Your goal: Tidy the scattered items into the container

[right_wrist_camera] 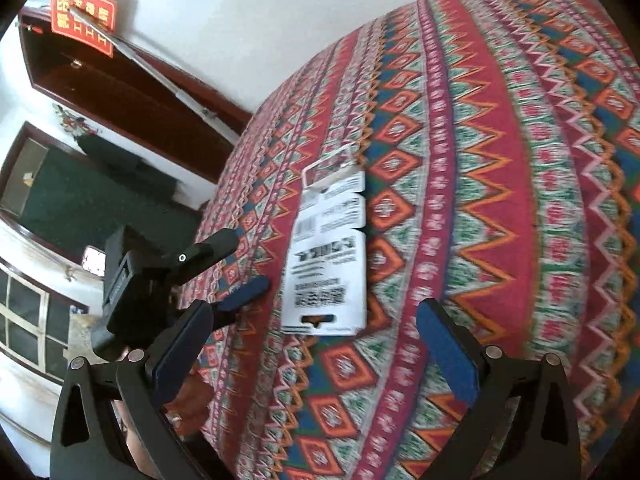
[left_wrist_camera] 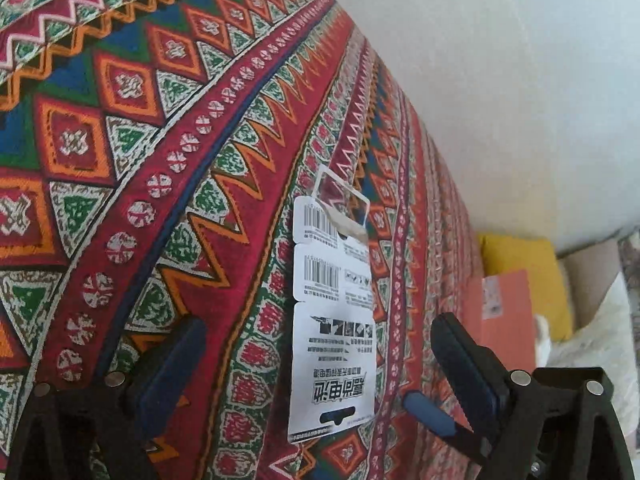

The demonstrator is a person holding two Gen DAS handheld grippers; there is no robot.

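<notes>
The left gripper [left_wrist_camera: 320, 364] pointed down at a slant over the desk [left_wrist_camera: 120, 128], which was covered by a red, orange, green and blue patterned cloth. Its jaws stood spread wide, nothing pinched between them. A white card [left_wrist_camera: 334, 344] with barcodes and black print lay flat on the cloth, its near end between the two blue pads [left_wrist_camera: 168, 372] but touching neither. A clear hang tab [left_wrist_camera: 340, 196] stuck out at the card's far end.

In the left wrist view, a blue finger [left_wrist_camera: 430, 410] of the right gripper reached in from the right, close beside the card's near corner; whether it touched the card could not be told.

The right gripper [right_wrist_camera: 316, 344] also tilted down toward the desk, jaws spread wide and empty. The card [right_wrist_camera: 330, 264] lay on the cloth ahead of them, slightly to the left of the middle, apart from both pads. In that view the left gripper [right_wrist_camera: 240, 268] came in from the left over the desk edge, its body black, one blue finger [right_wrist_camera: 246, 294] just beside the card's left side. Part of a hand [right_wrist_camera: 192, 400] showed low on the left, below the desk edge.

Past the desk in the left wrist view stood a yellow cushion [left_wrist_camera: 528, 276] and an orange box [left_wrist_camera: 504, 312] against a white wall [left_wrist_camera: 500, 80]. No container showed in either view.
</notes>
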